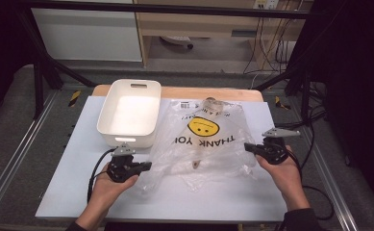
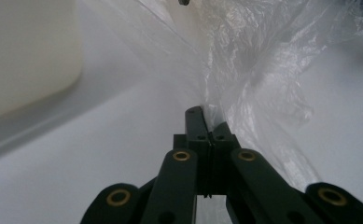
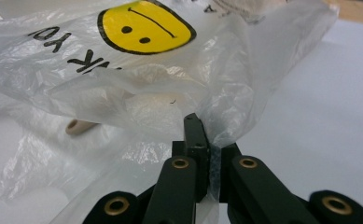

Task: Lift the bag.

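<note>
- White tub [image 1: 129, 113] on the white table [image 1: 69, 183], up and a bit left of the left gripper, near but apart; blurred pale wall of it at upper left in left gripper view [image 2: 27, 56].
- Black cable [image 1: 97, 171] looping off the left gripper's back end, lying on table.
- Left gripper [image 1: 146, 166] in left hand [image 1: 108, 185], lying low over table, tips aimed right at the bag's left edge. Jaws closed, pinching thin plastic: in left gripper view [image 2: 208, 122] film bunches right at the tips and runs back along the right jaw.
- Plastic bag [image 1: 201, 144] between the two grippers, spread mostly flat & crumpled on table, touching both. Clear film w/ yellow smiley [image 1: 203, 126] and black "THANK YOU" lettering, upside down from the person's side. Far end of bag well beyond both grippers, toward table's back edge.
- Small tan item [image 1: 195, 164] inside bag, roughly midway betw. grippers, nearer the person's side; shows as a pale tube end [image 3: 78, 126] left of right gripper's tips. What it is: can't tell.
- Right gripper [image 1: 247, 147] in right hand [image 1: 283, 173], tips aimed left at bag's right edge. Jaws closed on plastic: in right gripper view [image 3: 207, 135] a fold of film is caught between them, bag [image 3: 137, 93] rising ahead w/ smiley [image 3: 144, 26] up top.
- Grey plate [image 1: 280, 132] on top of right gripper.
</note>
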A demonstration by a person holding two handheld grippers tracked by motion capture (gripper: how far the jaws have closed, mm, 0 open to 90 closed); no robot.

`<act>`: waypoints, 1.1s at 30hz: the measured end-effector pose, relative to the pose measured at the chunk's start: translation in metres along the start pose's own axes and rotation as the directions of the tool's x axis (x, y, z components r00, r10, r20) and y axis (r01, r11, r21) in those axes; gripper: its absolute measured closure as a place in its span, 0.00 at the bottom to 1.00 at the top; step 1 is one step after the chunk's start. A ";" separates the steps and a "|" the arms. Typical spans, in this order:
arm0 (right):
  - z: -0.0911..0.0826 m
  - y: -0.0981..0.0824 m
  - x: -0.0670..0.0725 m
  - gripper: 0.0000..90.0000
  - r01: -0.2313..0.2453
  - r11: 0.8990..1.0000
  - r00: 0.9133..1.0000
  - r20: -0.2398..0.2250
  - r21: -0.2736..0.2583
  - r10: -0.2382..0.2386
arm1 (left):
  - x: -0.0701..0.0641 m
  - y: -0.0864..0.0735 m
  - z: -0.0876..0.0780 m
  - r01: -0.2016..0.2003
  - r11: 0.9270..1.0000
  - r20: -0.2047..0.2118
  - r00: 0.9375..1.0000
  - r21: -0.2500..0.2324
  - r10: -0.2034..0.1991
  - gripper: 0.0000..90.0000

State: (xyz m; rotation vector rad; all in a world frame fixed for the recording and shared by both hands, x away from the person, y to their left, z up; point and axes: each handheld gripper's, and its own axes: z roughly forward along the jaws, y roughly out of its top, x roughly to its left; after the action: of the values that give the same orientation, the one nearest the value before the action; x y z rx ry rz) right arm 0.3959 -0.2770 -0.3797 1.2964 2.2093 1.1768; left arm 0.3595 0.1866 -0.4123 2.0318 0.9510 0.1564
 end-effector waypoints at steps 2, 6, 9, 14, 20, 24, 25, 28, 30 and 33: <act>0.001 -0.009 0.001 1.00 -0.001 1.000 1.000 0.004 0.009 0.001 | -0.003 -0.004 0.001 -0.005 1.000 0.009 1.000 0.007 0.005 1.00; 0.002 -0.020 0.004 1.00 0.010 1.000 1.000 0.010 0.017 -0.011 | -0.008 -0.007 0.004 -0.019 1.000 0.014 1.000 0.022 0.019 1.00; 0.003 -0.024 0.007 1.00 0.021 0.999 1.000 0.015 0.027 -0.022 | -0.006 -0.009 0.003 -0.008 1.000 0.018 1.000 0.020 0.008 1.00; 0.005 -0.031 0.009 1.00 0.016 0.999 1.000 0.011 0.037 -0.016 | -0.006 -0.010 0.002 -0.005 1.000 0.017 1.000 0.017 0.005 1.00; 0.003 -0.034 0.008 1.00 0.010 0.999 1.000 0.005 0.032 -0.010 | -0.003 -0.011 0.000 -0.001 1.000 0.016 1.000 0.009 0.001 1.00; 0.002 -0.039 0.009 1.00 0.016 0.999 1.000 -0.004 0.037 -0.016 | -0.003 -0.013 0.000 0.001 1.000 0.027 1.000 0.012 -0.001 1.00; 0.002 -0.040 0.010 1.00 0.015 0.999 1.000 -0.008 0.043 -0.014 | -0.003 -0.014 -0.001 -0.003 1.000 0.029 1.000 0.016 0.002 1.00; 0.003 -0.046 0.010 1.00 0.021 0.998 1.000 -0.014 0.061 -0.021 | -0.003 -0.014 -0.003 -0.001 1.000 0.037 0.999 0.018 0.001 1.00; 0.004 -0.049 0.010 1.00 0.025 0.997 1.000 -0.021 0.072 -0.024 | -0.003 -0.017 -0.002 -0.001 1.000 0.043 0.999 0.029 0.000 1.00; 0.006 -0.053 0.011 1.00 0.040 0.995 0.999 -0.026 0.090 -0.038 | -0.003 -0.020 -0.001 -0.006 0.999 0.040 0.999 0.049 0.004 1.00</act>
State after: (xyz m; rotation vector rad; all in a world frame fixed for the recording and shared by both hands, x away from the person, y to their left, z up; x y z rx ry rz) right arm 0.3638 -0.2780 -0.4231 1.2733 2.3195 1.0958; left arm 0.3455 0.1915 -0.4263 2.0746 0.9332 0.0964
